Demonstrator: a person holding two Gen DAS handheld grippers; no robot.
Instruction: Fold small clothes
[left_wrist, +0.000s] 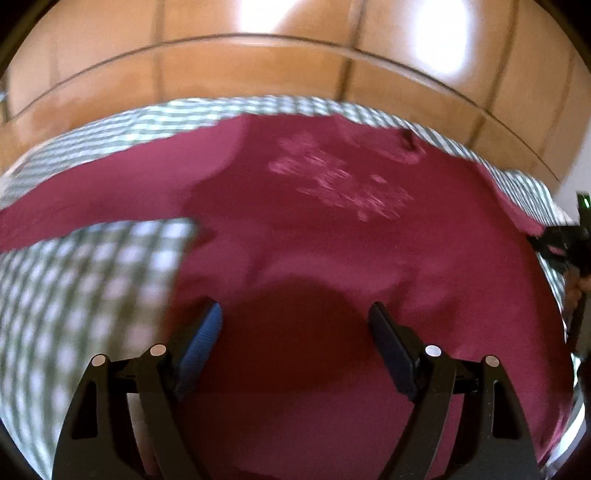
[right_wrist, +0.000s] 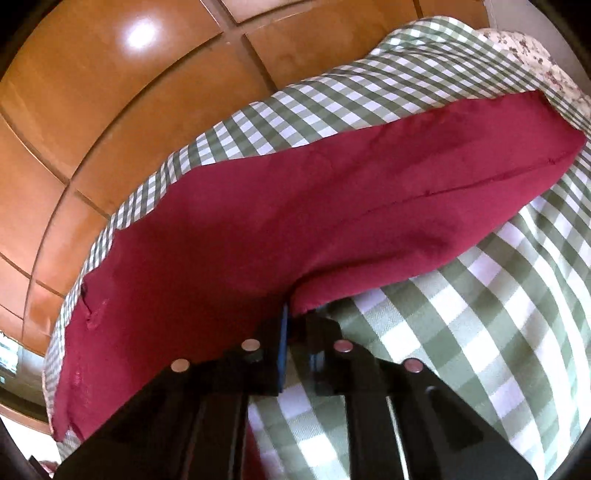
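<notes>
A crimson T-shirt (left_wrist: 332, 258) is laid out on a green-and-white checked bedsheet (left_wrist: 74, 295), with a glossy brown wooden wardrobe (left_wrist: 258, 66) standing beyond the sheet's far edge. The garment is judged to be at an early stage of folding: in the left wrist view the body is spread nearly flat, the printed side up, and no completed fold can be made out, so the side folds and the final halving appear to be left. The left gripper (left_wrist: 295, 332) is held over the shirt's near part with its jaws wide and nothing between them. The right gripper (right_wrist: 295, 325) is set at the shirt's edge nearest to it, where the jaws are drawn narrow and a pinch of the hem is seen caught between them; the cloth there is lifted slightly off the sheet. The shirt is of soft, matte knit, smooth with a few shallow creases, a stitched seam running along one side, and a pale, blurred print (left_wrist: 340, 181) near the collar. The sheet is a crisper woven cotton, lightly rumpled. A floral fabric (right_wrist: 535, 62) is glimpsed beyond the sheet's far corner.
</notes>
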